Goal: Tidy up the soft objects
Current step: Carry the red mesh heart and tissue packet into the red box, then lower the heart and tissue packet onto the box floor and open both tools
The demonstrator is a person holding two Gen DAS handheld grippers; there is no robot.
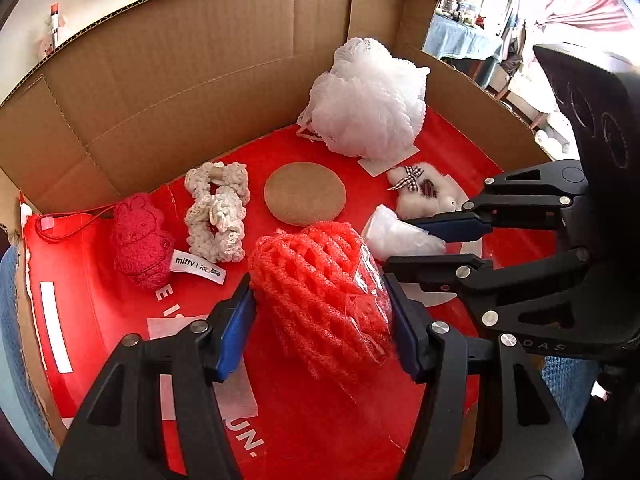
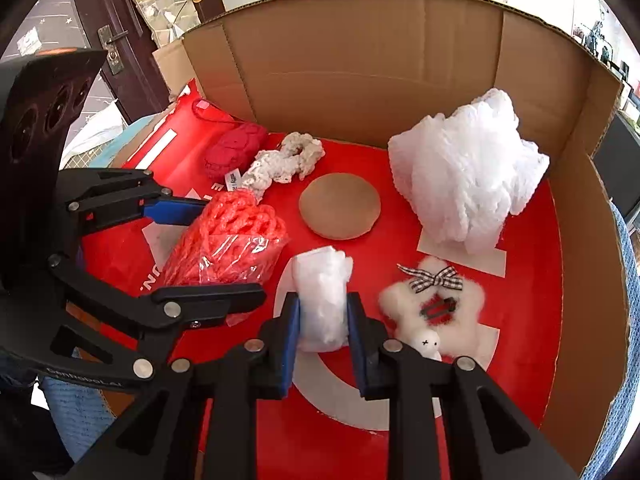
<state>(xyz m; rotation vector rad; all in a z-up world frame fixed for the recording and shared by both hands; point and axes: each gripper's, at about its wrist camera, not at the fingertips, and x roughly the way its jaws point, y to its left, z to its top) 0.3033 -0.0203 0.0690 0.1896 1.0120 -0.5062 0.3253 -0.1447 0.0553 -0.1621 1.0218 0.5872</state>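
Left gripper (image 1: 320,316): fingers half open, pressed on red foam net (image 1: 320,296).
Right gripper (image 2: 323,340): fingers narrowed, clamping white plastic wad (image 2: 322,300).

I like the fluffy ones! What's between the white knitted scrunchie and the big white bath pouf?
A round tan pad lies between the scrunchie and the pouf, in both views.

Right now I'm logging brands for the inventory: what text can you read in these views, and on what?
"miffy" on the white tag of the red plush rabbit; the rest of the tag is blurred.
"UN." in white print on the red box floor; other letters are cut off.
Embossed lettering on the right gripper body: too blurred to read.
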